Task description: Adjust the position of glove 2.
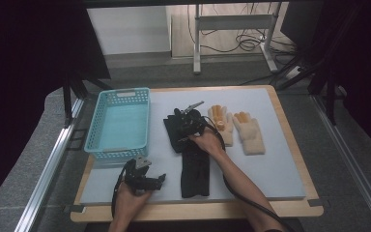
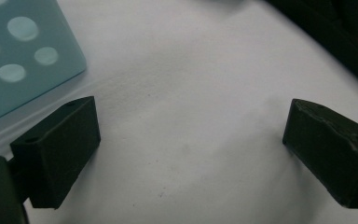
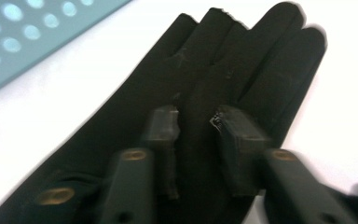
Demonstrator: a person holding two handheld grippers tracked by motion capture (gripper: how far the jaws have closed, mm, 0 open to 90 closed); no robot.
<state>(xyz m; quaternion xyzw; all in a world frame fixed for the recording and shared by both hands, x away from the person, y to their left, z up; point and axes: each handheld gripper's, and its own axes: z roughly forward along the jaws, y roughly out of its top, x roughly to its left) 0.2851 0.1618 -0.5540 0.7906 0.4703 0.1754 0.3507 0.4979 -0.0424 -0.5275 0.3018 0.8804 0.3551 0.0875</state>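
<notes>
On the grey mat [image 1: 270, 164] covering the table [image 1: 297, 145], a long black glove [image 1: 191, 162] lay flat at centre, fingers pointing away from the person, cuff toward the near edge. Right tongs [image 1: 189, 126] sat over the glove's palm area, tipped down onto it. From the right gripper view, the right tongs [image 3: 196, 126] had their jaws narrowed to a small gap, pads [image 3: 164, 126] down on the black fabric with a strip of glove [image 3: 242, 70] between them; whether they actually pinched the fabric could not be told. Left tongs [image 1: 147, 181] rested near the front left of the mat, well apart from the glove. In the left gripper view the left tongs [image 2: 191, 144] stood wide open over bare mat, holding nothing. Teal basket [image 1: 121, 123] sat at the mat's left side. Two cream gloves [image 1: 239, 128] with orange fingertips lay side by side just right of the black glove.
</notes>
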